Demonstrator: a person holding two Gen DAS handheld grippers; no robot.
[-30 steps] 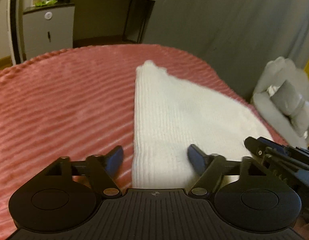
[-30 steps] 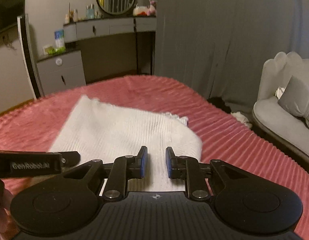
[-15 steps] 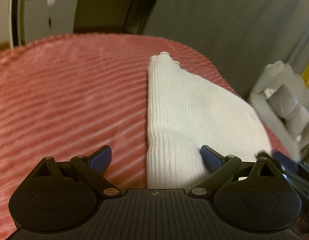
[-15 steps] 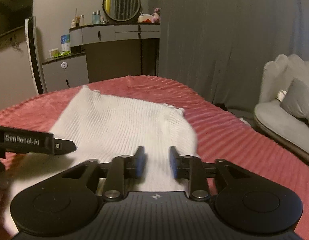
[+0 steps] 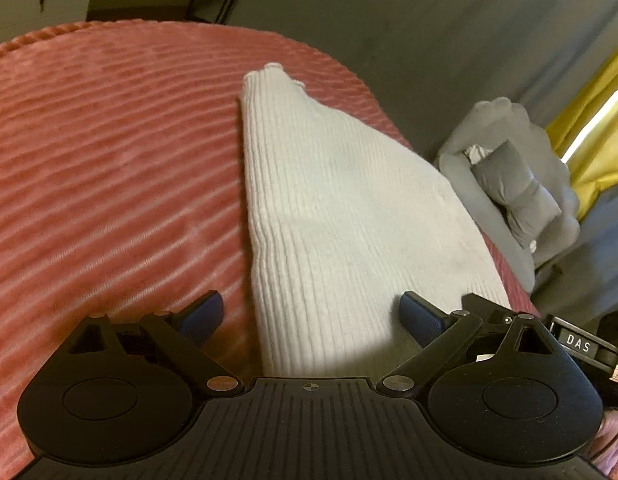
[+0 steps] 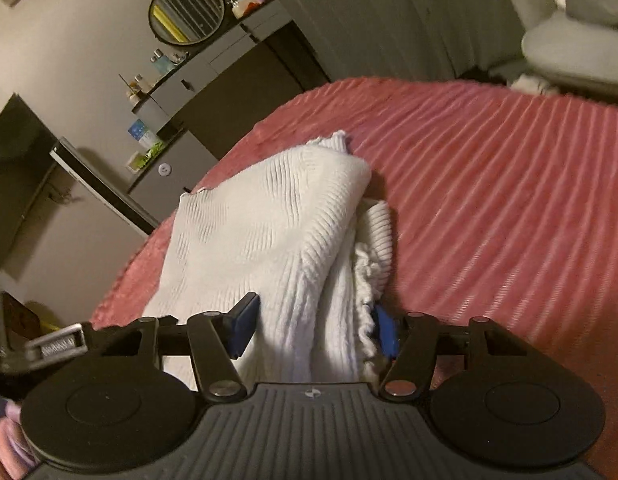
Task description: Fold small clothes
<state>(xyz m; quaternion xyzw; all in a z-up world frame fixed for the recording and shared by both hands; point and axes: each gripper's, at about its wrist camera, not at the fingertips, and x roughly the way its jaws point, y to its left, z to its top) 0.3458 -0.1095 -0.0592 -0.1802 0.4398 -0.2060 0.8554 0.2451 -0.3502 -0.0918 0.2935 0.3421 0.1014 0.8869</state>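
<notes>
pink ribbed bedspread (image 5: 109, 160); left tool (image 5: 309, 316) closing, right tool (image 6: 313, 324) opening, both astride white knit (image 6: 269, 232); "das" label.

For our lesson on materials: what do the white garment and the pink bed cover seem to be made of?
White garment: likely a soft knit, wool or cotton, matte; fine ribs run along it. Pink bed cover: probably plush fleece, slightly shiny; raised fuzzy stripes catch the light.

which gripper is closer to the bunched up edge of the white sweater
Right. The right gripper has the white sweater's bunched edge between its opening jaws. The left gripper, jaws closing, straddles the flat opposite edge on the pink blanket.
</notes>
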